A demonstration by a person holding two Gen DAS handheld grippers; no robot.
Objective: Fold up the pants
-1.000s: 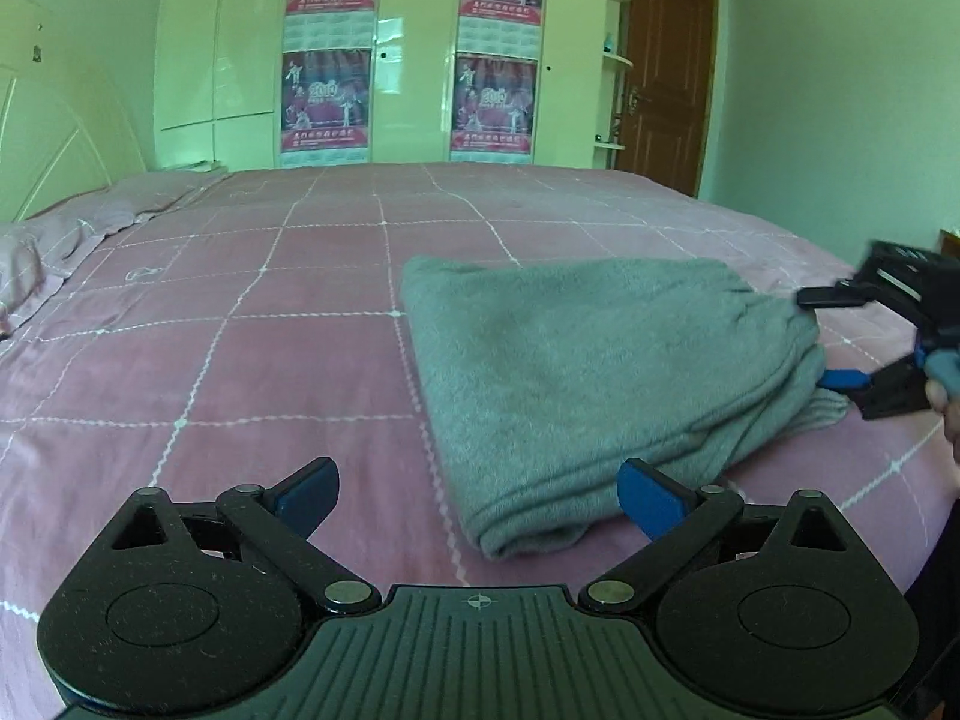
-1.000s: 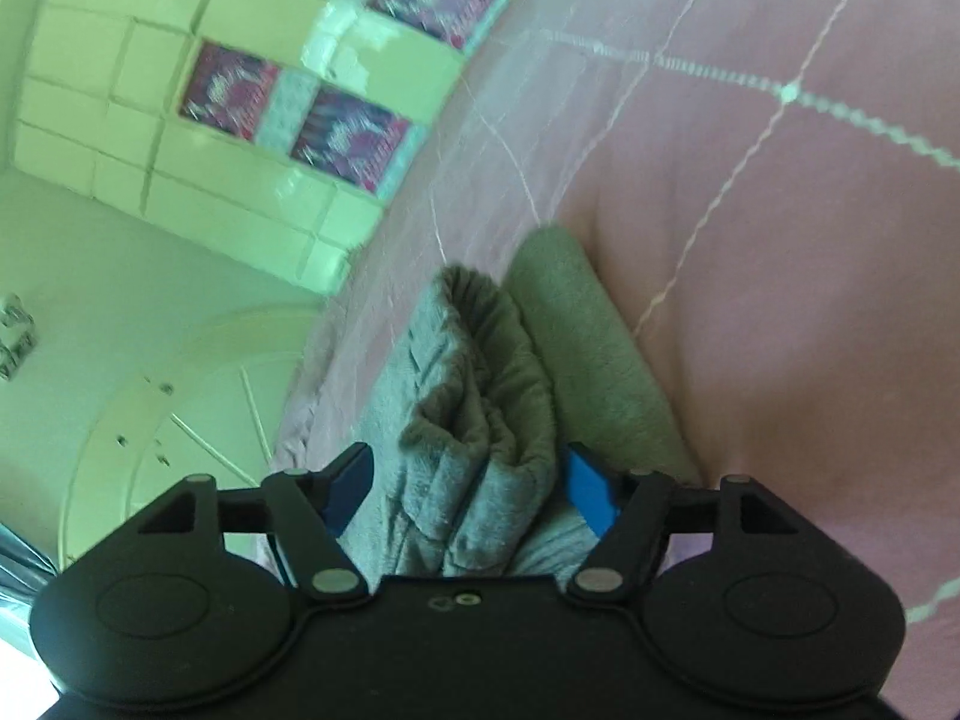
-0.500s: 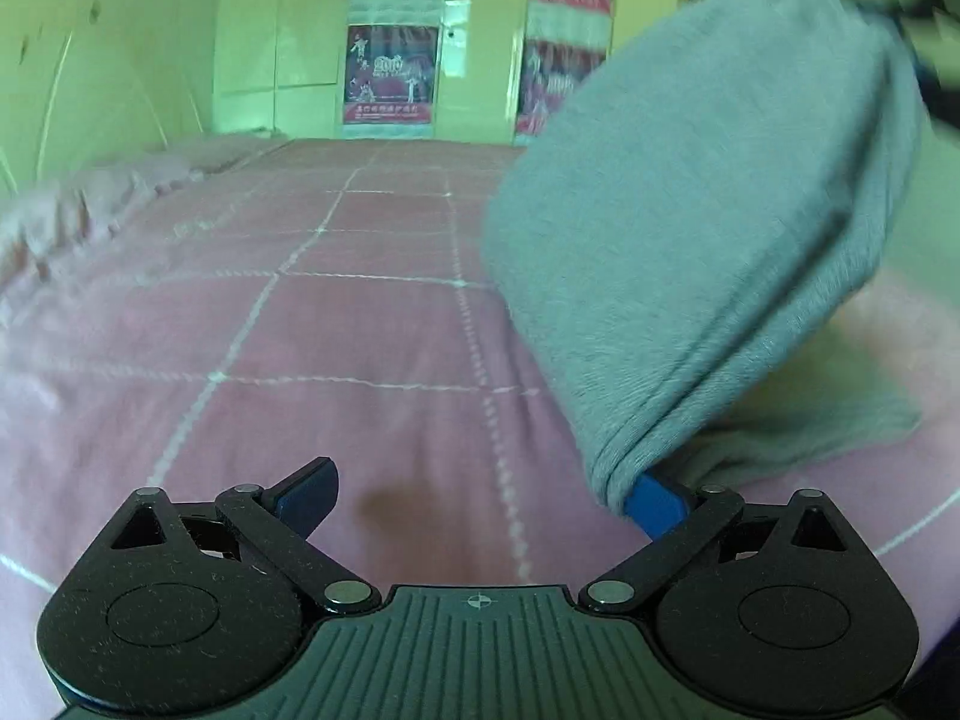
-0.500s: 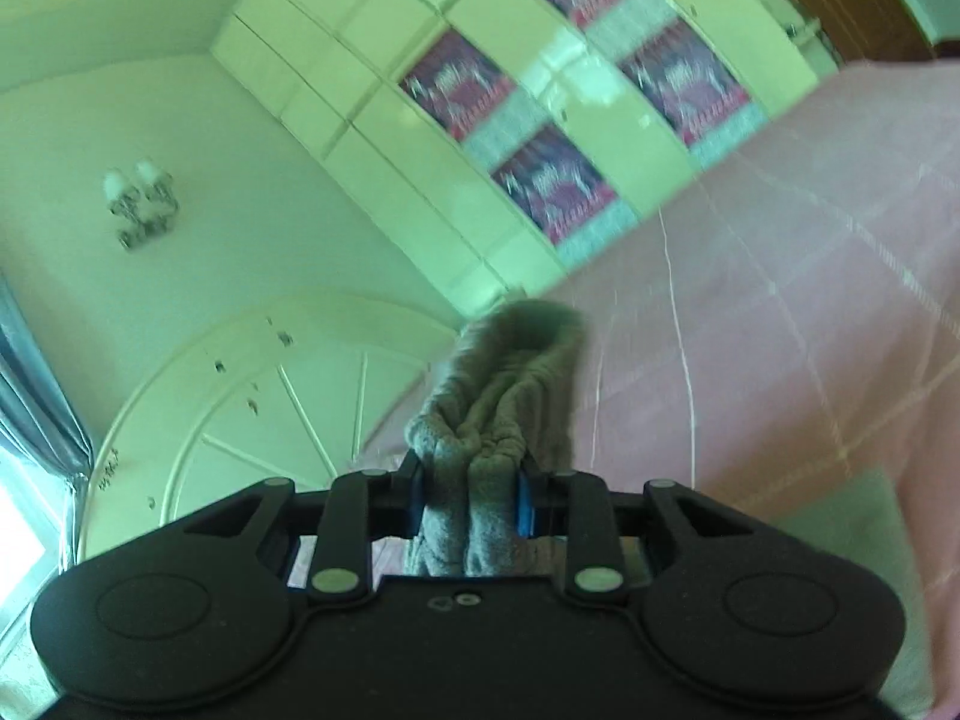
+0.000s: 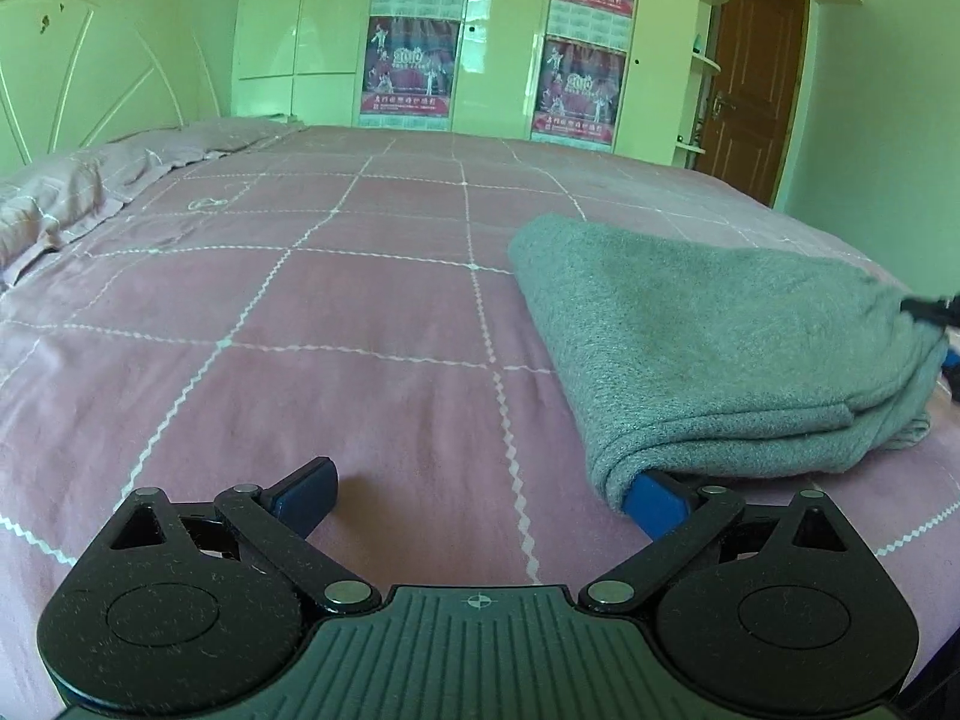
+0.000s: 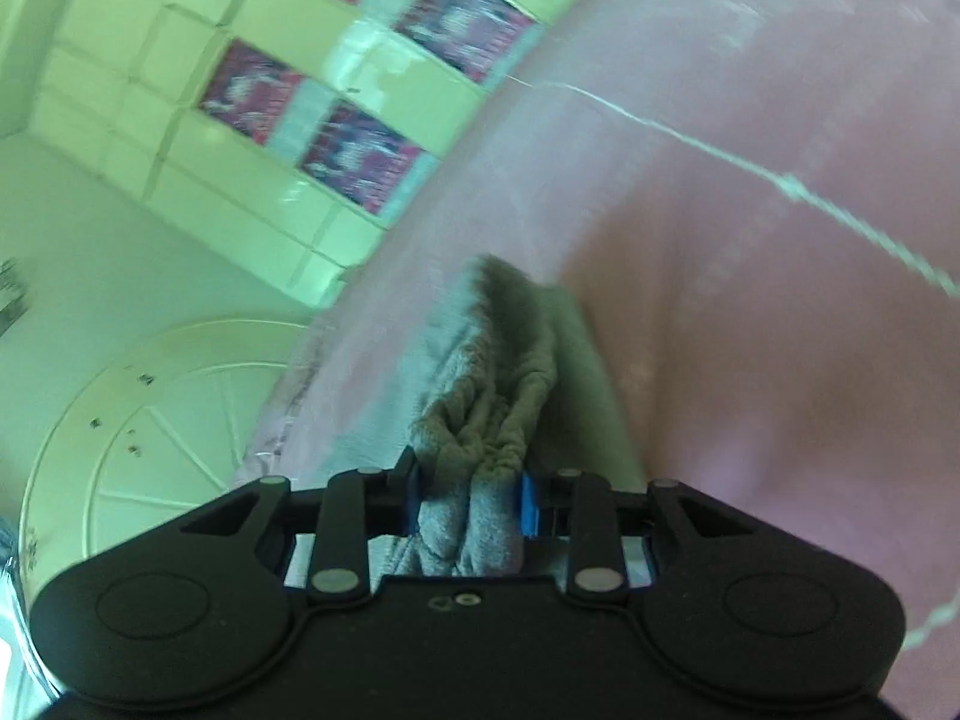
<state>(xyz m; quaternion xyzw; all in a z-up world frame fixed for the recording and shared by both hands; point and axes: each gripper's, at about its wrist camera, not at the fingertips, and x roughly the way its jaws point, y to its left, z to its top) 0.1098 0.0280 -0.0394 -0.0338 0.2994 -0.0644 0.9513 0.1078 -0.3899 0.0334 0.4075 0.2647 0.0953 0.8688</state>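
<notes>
The folded grey pants (image 5: pixel 708 348) lie on the pink bed at the right of the left wrist view. My left gripper (image 5: pixel 480 495) is open, low over the bed; its right fingertip (image 5: pixel 657 501) sits under the near corner of the pants. My right gripper (image 6: pixel 468 501) is shut on the bunched elastic waistband of the pants (image 6: pixel 480 420). It also shows at the far right edge of the left wrist view (image 5: pixel 936 312), at the pants' right end.
The pink checked bedspread (image 5: pixel 360 312) stretches ahead and left. A pillow (image 5: pixel 72 198) lies at the far left by the white headboard (image 5: pixel 78 84). Wardrobe doors with posters (image 5: pixel 408 66) and a brown door (image 5: pixel 750 78) stand behind the bed.
The right gripper closed on the waistband, lifted the pants high, and has now brought them back down flat on the bed. The left gripper stayed open at the near corner.
</notes>
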